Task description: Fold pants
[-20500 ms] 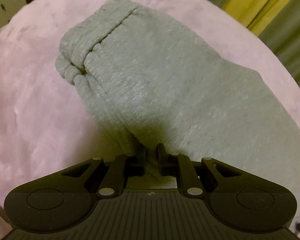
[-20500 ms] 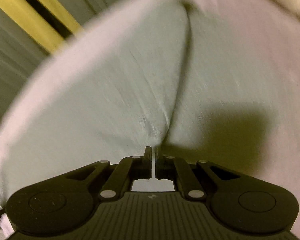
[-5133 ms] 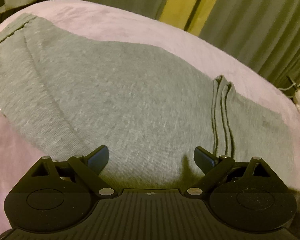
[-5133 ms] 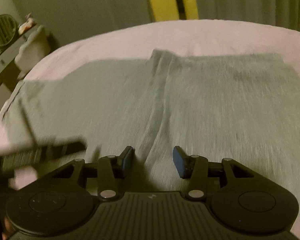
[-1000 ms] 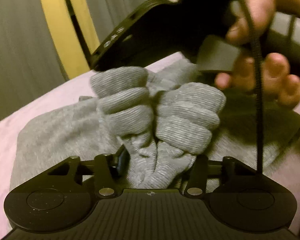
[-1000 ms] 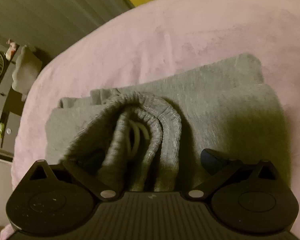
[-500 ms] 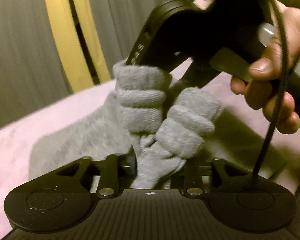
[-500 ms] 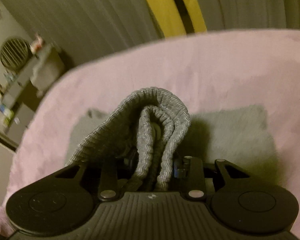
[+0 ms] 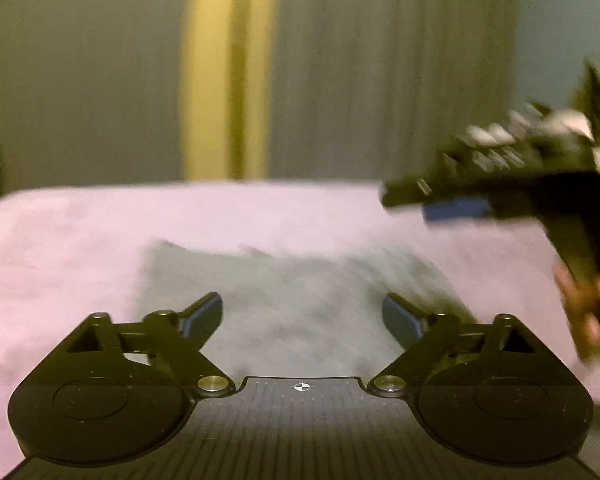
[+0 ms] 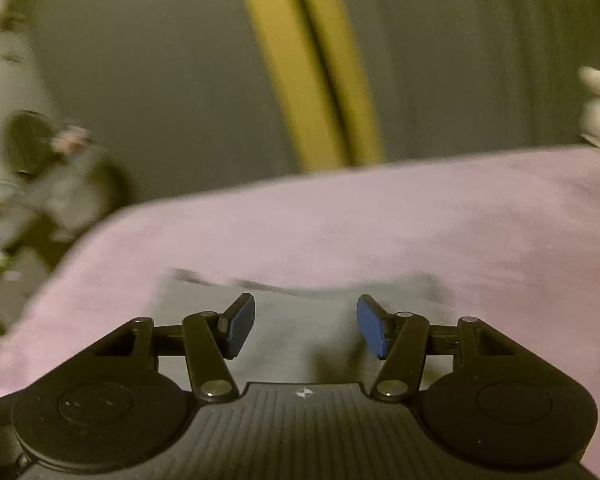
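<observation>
I judge the last fold done: the pants [image 9: 292, 292] lie as a compact grey bundle on the pink bed [image 9: 60, 240], and both my left fingers [image 9: 302, 316] and right fingers [image 10: 306, 326] have just been opening and now stand spread with nothing between them. What's left is to draw clear without snagging the cloth, or to pat the bundle flat. I can read no brand, label or writing in this blur.

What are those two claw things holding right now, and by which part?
Nothing. The left gripper and right gripper have both just been opening, with nothing between the jaws; the folded grey pants lie below on the pink blanket.
</observation>
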The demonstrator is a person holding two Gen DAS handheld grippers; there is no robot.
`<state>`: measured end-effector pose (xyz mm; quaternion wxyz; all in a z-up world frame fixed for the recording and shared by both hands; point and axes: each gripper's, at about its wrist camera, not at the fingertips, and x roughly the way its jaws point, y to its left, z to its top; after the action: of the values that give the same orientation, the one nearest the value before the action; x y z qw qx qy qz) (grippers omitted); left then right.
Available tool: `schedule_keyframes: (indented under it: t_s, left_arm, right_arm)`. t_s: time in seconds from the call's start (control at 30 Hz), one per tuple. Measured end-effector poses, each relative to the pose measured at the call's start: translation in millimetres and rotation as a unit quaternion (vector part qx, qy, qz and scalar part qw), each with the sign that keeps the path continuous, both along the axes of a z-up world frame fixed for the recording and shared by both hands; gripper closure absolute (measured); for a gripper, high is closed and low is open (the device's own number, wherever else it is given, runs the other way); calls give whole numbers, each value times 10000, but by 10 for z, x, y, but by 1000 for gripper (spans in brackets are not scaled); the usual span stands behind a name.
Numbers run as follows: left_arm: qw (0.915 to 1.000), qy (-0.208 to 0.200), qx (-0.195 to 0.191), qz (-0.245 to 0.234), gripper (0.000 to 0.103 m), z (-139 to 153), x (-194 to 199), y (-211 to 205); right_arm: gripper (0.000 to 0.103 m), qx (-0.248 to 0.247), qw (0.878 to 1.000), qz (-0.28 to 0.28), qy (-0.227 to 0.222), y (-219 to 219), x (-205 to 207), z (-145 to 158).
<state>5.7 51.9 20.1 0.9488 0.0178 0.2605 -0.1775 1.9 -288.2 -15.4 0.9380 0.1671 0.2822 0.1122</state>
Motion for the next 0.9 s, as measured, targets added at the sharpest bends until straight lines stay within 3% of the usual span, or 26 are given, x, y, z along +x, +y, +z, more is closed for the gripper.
schedule_keyframes:
  t_s: [0.07,0.13,0.23,0.27,0.3,0.37,0.47,0.5,0.57,0.67,0.77,0.83,0.9]
  left_arm:
    - [9985,-22,-34,549,7,8,69,197]
    - [9951,254,9,956,7,-83,196,358]
    - [9892,638,-82,1317,8,-300,375,550]
    - [9882,660,-137,1374,8,-374,389,606]
    - [9875,694,-93,1414,8,-453,404,631]
    - [9867,799,88,1410,8,-615,449,628]
    - [9837,1080,317,1405,9,-749,511,612]
    - [9842,1080,268,1378,9,-787,524,621]
    - [9844,1083,285,1356,8,-860,557,633]
    - [9806,1317,323,1414,8,-892,556,627]
    - [9765,1524,128,1521,8,-911,540,679]
    - [9716,1713,14,1634,8,-934,558,726]
    - [9682,1827,-115,1708,7,-938,562,773]
  right_arm:
    - [46,295,9989,349,117,191,87,-81]
    - [51,213,9969,486,581,356,228,-326]
    - [70,-696,9837,-69,1657,366,362,-892]
    - [96,-727,9826,-249,1689,285,321,-976]
    - [103,-564,9861,-311,1533,175,243,-980]
    - [103,-368,9869,-469,1498,8,112,-880]
    - [103,-695,9861,-732,1317,81,-22,-600]
    - [95,-845,9863,-777,1187,160,-56,-521]
    - [90,-954,9881,-684,999,289,-150,-443]
    - [89,-708,9886,-519,1225,405,-37,-568]
    - [85,-781,9805,-507,1730,475,87,-944]
    - [85,-582,9834,-591,1613,446,34,-1019]
    - [85,-691,9823,-595,1633,490,28,-955]
